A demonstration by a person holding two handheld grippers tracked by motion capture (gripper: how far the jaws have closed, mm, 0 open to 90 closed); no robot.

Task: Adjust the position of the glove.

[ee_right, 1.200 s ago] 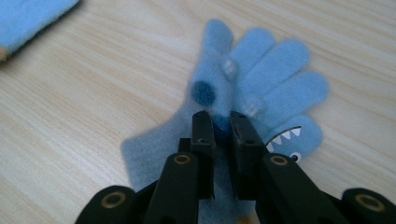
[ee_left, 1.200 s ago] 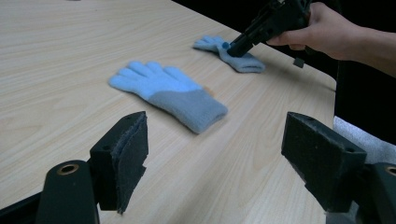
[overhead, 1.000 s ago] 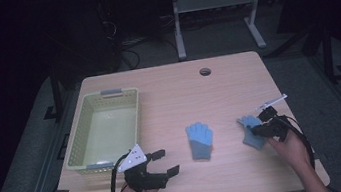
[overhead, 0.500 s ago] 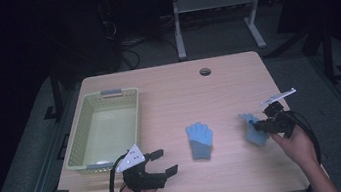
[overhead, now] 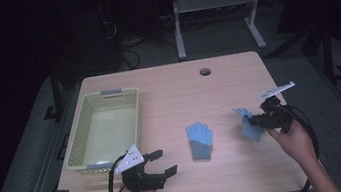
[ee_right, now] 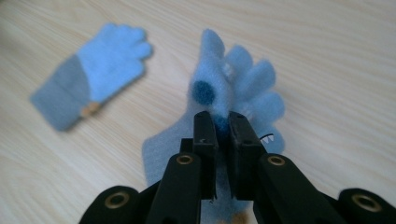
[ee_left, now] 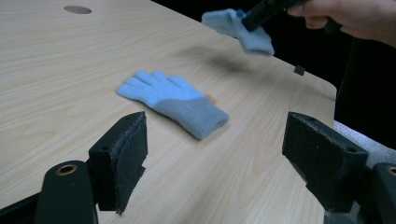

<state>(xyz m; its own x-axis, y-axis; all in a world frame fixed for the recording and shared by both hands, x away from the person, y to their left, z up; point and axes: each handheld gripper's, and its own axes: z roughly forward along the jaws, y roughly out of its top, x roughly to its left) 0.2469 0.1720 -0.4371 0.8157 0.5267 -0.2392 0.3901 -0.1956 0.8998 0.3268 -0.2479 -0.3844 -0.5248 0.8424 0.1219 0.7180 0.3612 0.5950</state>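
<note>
Bright table (overhead: 218, 89), dark surroundings; far glove (ee_right: 88, 91) looks blurred.

The tabletop (overhead: 173, 90) is light wood grain with rounded corners. A round cable hole (overhead: 205, 71) sits near its far edge, right of centre. A pale yellow-green basket (overhead: 77, 137) with perforated walls stands along the left edge, its long side running from mid-depth toward the near-left corner. A grey tab (overhead: 111, 91) sits on its far rim. Beyond the far edge, a white metal stand (overhead: 211, 3) and loose cables (overhead: 124, 47) rest on the dark floor.
</note>
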